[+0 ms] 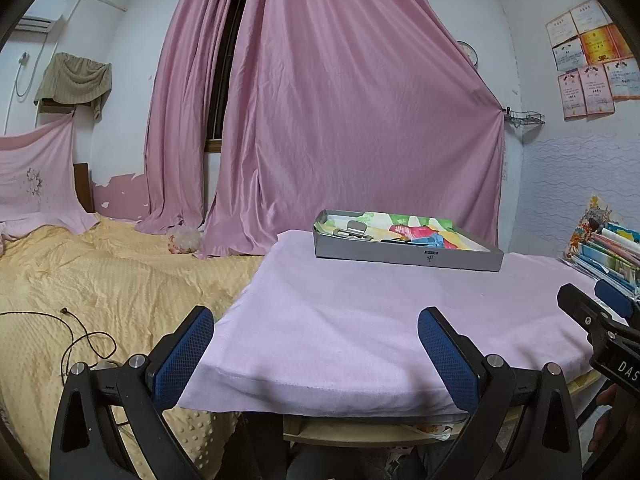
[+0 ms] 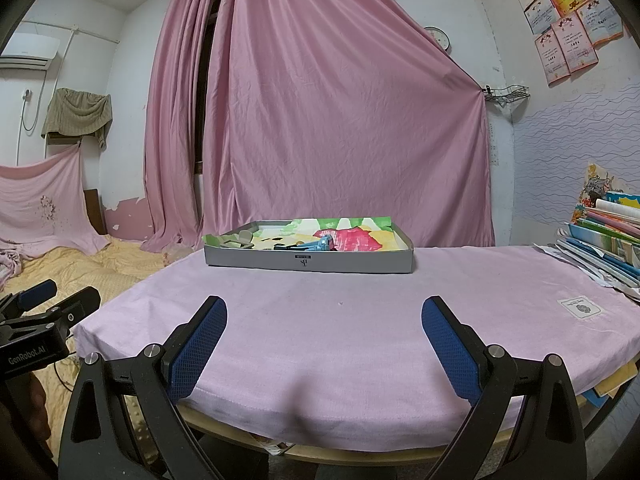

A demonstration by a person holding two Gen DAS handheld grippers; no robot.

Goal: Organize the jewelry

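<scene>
Both the left gripper (image 1: 316,332) and right gripper (image 2: 324,322) gape wide, empty. The grey tray (image 2: 308,262) at twelve o'clock holds small cluttered pieces; a careless reach risks snagging its paper liner (image 2: 360,236).

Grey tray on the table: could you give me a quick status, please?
Both tongs open, empty. Grey tray untouched at table's far side. Nothing in the way.

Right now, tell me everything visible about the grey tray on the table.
The grey tray is shallow and rectangular, seemingly cardboard, with a small dark logo on its near wall. It lies flat at the far side of the pink-clothed table. Colourful paper lines it, under a blue item and small metallic pieces. Neither gripper touches it.
</scene>
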